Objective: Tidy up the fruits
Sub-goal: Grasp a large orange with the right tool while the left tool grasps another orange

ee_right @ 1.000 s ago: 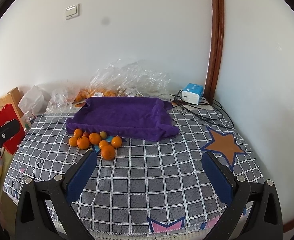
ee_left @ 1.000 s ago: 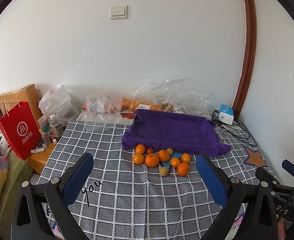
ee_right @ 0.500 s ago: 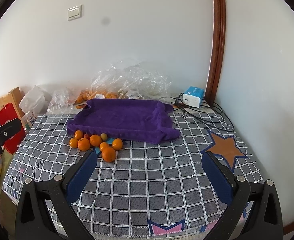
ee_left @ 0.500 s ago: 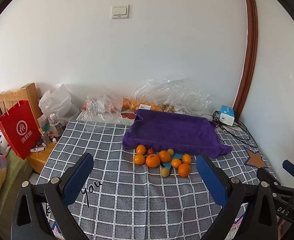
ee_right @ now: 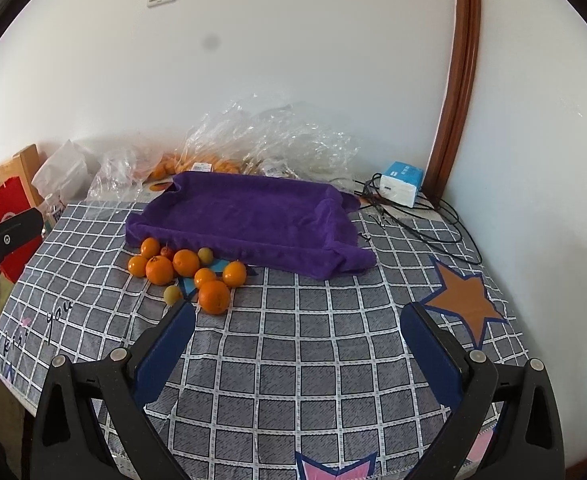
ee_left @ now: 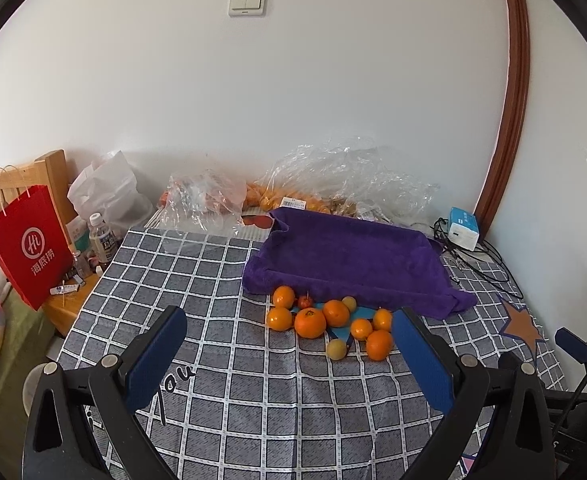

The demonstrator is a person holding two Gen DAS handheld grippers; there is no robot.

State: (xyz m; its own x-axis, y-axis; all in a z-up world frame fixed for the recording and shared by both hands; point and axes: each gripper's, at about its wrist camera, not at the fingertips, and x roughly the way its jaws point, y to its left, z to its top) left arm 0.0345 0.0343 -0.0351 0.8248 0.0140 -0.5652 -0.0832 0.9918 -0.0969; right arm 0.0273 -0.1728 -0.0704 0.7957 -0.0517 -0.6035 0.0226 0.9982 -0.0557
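Round orange fruits [ee_left: 335, 313] and small yellow-green ones are bunched just in front of the purple cloth [ee_left: 353, 254]. The left gripper [ee_left: 289, 330] and right gripper [ee_right: 298, 326] are held wide open, with nothing in them.

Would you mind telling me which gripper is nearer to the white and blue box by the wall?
Right. The right gripper hovers toward the box's side of the table; the left gripper hovers farther over, facing the fruit pile.

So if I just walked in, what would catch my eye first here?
Probably the cluster of oranges lying loose on the grey checked tablecloth, right against the near edge of a purple towel. In front, the open blue-padded left gripper and right gripper frame the scene, holding nothing.
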